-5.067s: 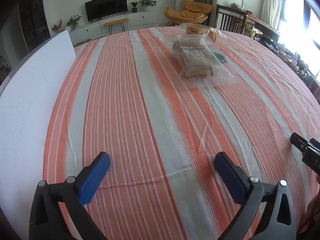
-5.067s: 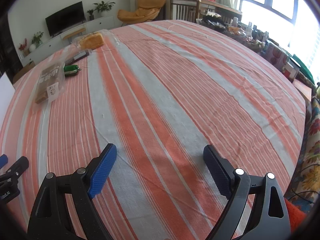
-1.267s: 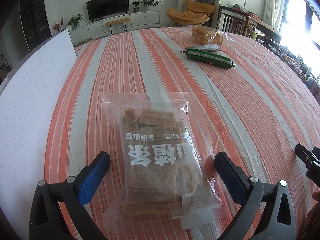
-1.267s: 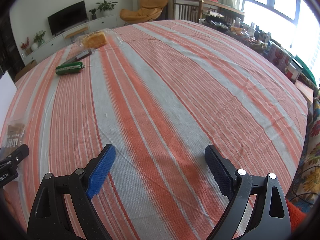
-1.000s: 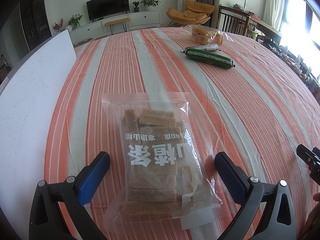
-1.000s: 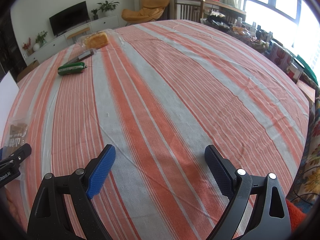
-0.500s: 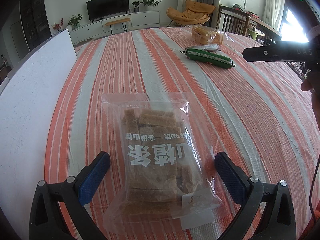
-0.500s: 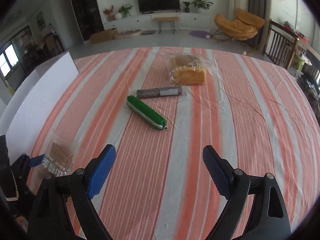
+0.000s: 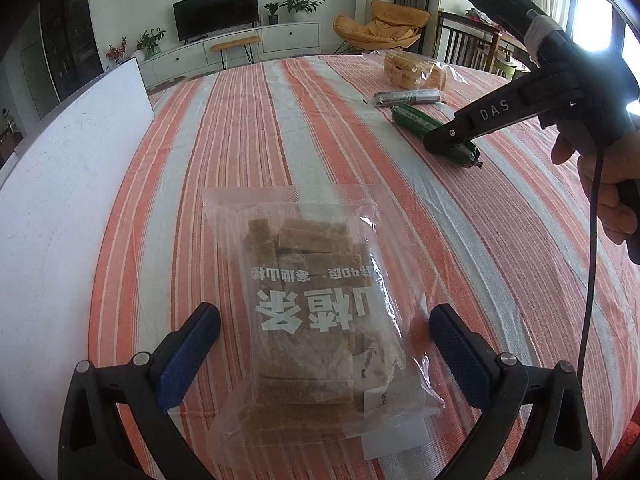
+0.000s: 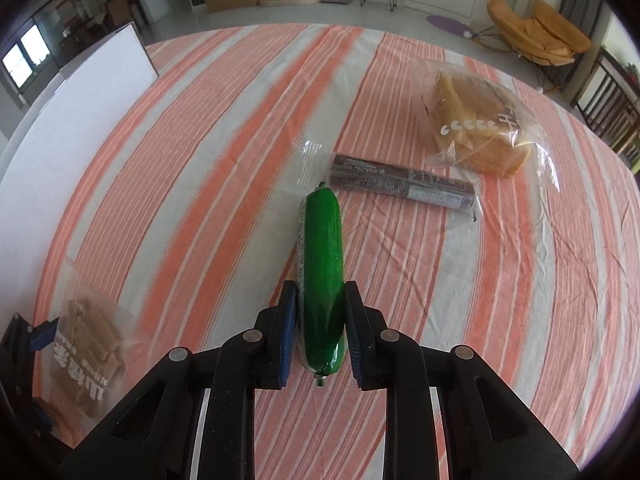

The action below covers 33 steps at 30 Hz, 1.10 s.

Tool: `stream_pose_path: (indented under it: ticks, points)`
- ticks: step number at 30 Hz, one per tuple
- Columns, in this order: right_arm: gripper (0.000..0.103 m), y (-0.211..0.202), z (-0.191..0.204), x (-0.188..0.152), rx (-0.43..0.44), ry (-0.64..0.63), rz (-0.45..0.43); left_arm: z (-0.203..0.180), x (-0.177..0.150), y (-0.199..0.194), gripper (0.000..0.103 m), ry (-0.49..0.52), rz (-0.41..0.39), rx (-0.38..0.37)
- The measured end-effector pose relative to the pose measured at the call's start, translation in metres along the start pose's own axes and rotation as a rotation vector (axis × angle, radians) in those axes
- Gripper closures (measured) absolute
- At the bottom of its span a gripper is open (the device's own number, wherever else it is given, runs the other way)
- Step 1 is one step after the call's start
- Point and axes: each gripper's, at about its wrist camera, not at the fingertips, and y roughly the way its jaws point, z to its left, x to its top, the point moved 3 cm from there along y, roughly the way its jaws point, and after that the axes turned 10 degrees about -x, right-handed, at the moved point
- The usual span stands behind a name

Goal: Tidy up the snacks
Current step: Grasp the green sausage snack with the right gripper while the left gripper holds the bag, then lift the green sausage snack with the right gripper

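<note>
An orange-and-white striped cloth [image 9: 320, 128] covers the worktop in a living room with a television [image 9: 216, 10] and an orange lounge chair [image 10: 536, 32]. The right claw [image 10: 321, 300], its jaws having just been closing, is clamped on the near end of the green sausage [image 10: 321, 256]. The left claw [image 9: 320, 344] stands wide apart, straddling the clear bag of brown snack bars [image 9: 316, 292] without touching it.

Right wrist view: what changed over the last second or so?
The right tongs swung across to the green sausage and have just been closing, now clamped on it. The left tongs remain open around the hawthorn-strip bag; bread bag and dark stick pack unmoved.
</note>
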Motion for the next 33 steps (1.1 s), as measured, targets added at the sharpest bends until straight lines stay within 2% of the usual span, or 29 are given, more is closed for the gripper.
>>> stream_pose_path:
  ticks: [4, 8, 10, 12, 14, 18, 20, 27, 33]
  points:
    - [0.079, -0.023, -0.006, -0.053, 0.003, 0.077, 0.019, 0.000, 0.000, 0.000, 0.000, 0.000, 0.000, 0.000]
    - [0.079, -0.052, -0.018, -0.122, 0.022, 0.253, 0.031, 0.000, 0.000, 0.000, 0.000, 0.000, 0.000, 0.000]
    - [0.079, -0.067, -0.022, -0.159, 0.024, 0.364, 0.002, 0.000, 0.000, 0.000, 0.000, 0.000, 0.000, 0.000]
    - [0.079, -0.079, -0.019, -0.188, -0.014, 0.433, -0.038, 0.000, 0.000, 0.000, 0.000, 0.000, 0.000, 0.000]
    - [0.079, -0.087, -0.011, -0.206, -0.045, 0.478, -0.079, 0.000, 0.000, 0.000, 0.000, 0.000, 0.000, 0.000]
    - [0.078, -0.092, 0.000, -0.215, -0.121, 0.510, -0.164, 0.000, 0.000, 0.000, 0.000, 0.000, 0.000, 0.000]
    - [0.076, -0.092, 0.001, -0.213, -0.145, 0.504, -0.168, 0.000, 0.000, 0.000, 0.000, 0.000, 0.000, 0.000]
    - [0.075, -0.093, -0.007, -0.221, -0.077, 0.563, -0.203, 0.000, 0.000, 0.001, 0.000, 0.000, 0.000, 0.000]
    - [0.072, -0.094, -0.003, -0.221, -0.084, 0.556, -0.209, 0.000, 0.000, 0.001, 0.000, -0.001, 0.000, 0.000]
